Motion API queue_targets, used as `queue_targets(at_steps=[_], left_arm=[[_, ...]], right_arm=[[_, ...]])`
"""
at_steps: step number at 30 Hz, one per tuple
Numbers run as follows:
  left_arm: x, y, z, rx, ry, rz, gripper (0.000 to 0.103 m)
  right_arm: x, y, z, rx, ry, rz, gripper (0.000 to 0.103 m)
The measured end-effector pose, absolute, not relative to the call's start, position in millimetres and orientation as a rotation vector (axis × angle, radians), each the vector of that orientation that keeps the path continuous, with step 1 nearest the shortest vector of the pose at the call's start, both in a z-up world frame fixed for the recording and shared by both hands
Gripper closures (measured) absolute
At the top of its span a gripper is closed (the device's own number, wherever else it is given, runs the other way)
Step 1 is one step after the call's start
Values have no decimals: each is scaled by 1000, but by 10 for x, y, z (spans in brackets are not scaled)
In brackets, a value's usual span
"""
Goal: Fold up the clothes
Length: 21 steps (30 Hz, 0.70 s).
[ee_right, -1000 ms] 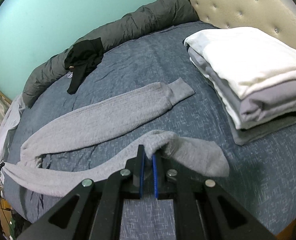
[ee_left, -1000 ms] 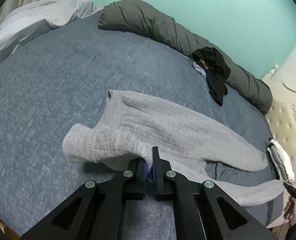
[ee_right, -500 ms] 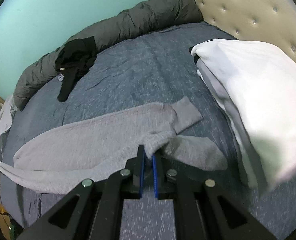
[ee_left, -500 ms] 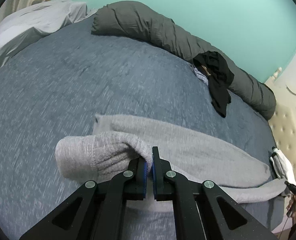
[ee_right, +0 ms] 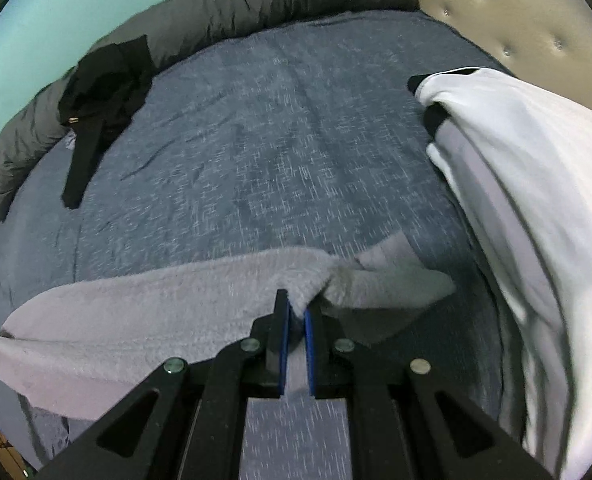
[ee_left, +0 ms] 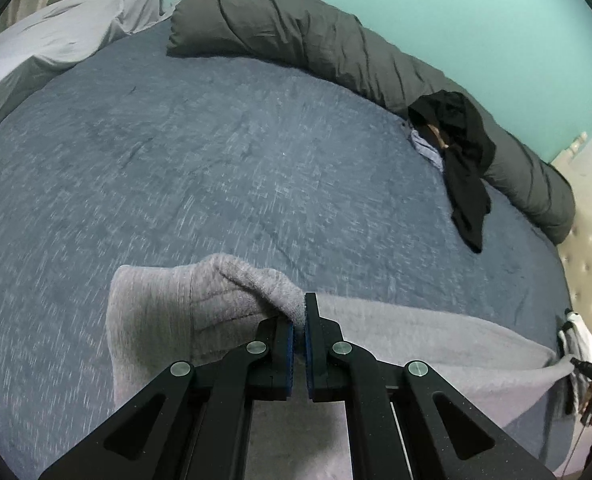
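Observation:
A light grey knit garment (ee_left: 200,308) lies stretched across the blue-grey bedspread (ee_left: 216,152). My left gripper (ee_left: 300,316) is shut on one end of it, with a fold of knit bunched over the left finger. In the right wrist view the same grey garment (ee_right: 136,312) runs off to the left, and my right gripper (ee_right: 296,312) is shut on its other end, the cuff (ee_right: 388,276) drooping to the right. The cloth between the two grippers hangs in a long band just above the bed.
A rolled dark grey duvet (ee_left: 336,44) lines the far side along the teal wall. A black garment (ee_left: 464,152) lies on it. A stack of folded white and grey clothes (ee_right: 528,200) stands close on the right by the tufted headboard (ee_right: 516,8). Pale bedding (ee_left: 56,40) lies at far left.
Both grippers have carried the held edge of the grey garment forward over its other half, which now lies mostly beneath the lifted cloth. The folded stack looms closer on the right.

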<state>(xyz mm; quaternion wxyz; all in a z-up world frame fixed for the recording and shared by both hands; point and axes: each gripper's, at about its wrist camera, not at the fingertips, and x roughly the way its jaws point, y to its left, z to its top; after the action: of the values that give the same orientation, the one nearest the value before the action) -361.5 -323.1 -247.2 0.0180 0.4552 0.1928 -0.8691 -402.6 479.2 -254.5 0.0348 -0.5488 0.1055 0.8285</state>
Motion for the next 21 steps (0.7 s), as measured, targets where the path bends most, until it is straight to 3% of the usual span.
queue_targets(at_steps=[8,12,14,16,17,18,19,20,21], left_arm=[[-4099,-3186,-2870,1462,554,-2645,99],[-4255,-3170,-3109,1495,545,-2607,95],[-4292,-3134,-3168,1492,537,-2605,89],[-4301,-3114,-3179,1483,541,-2613,74],[-4293,-3109,-3163,1469,543,-2623,66],[-4262,-3095,-3131,1452,539,-2637,46],[-4211,-3065,-3100,1444,530,-2648,39],[-4160,-3036,-3070,1436,520,-2659,39],[-4110,-3006,-3039,1428,511,-2671,39]], right_arm=[[-4483,4704,-2977,-1688,367,2522,96],[-4594,4653,-3116,-1655,346,2543,90],[-4606,4628,-3136,-1625,331,2564,86],[-4591,4611,-3103,-1574,329,2613,84],[-4579,4616,-3076,-1550,335,2637,76],[-4561,4632,-3047,-1526,352,2657,67],[-4537,4658,-3013,-1503,374,2666,48],[-4509,4677,-2974,-1476,376,2668,40],[-4478,4692,-2933,-1451,372,2670,40]])
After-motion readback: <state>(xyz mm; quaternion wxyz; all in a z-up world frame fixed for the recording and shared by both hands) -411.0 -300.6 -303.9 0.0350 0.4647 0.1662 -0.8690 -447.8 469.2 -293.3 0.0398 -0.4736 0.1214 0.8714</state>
